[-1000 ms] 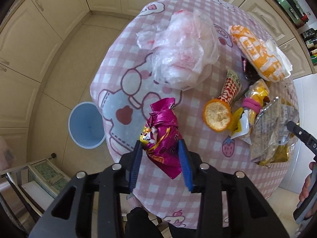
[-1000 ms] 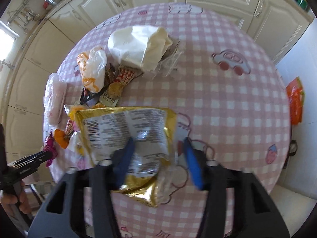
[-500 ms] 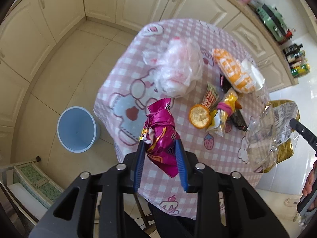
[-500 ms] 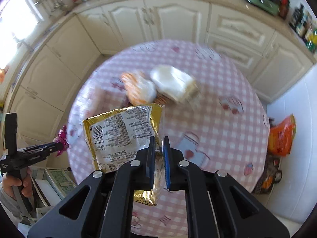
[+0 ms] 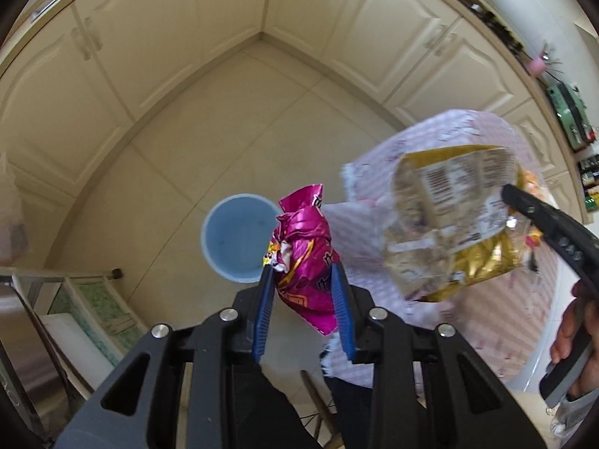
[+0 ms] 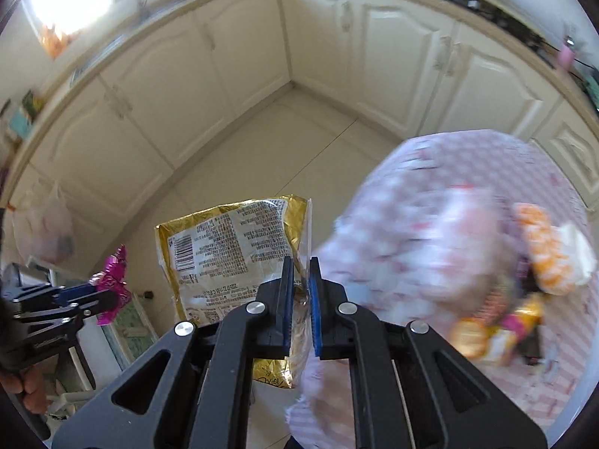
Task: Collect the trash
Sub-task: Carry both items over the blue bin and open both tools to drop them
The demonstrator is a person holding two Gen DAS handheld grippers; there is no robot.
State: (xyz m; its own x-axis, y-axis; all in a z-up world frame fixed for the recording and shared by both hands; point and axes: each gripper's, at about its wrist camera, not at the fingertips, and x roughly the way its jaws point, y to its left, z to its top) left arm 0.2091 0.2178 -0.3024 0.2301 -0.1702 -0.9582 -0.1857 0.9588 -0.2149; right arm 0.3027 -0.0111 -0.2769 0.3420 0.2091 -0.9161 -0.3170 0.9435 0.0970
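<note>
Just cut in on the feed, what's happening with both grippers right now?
Both are loaded with trash. The left gripper is shut on a crumpled magenta wrapper, held in the air with the blue bin on the floor just beyond it. The right gripper pinches a gold snack bag by its edge, off the table's side. More litter lies on the pink checked table. Nothing has been dropped yet.

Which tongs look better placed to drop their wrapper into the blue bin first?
Left, probably. The left tongs hold the magenta wrapper right beside the blue bin; the right tongs grip the gold bag with no bin in their view.
</note>
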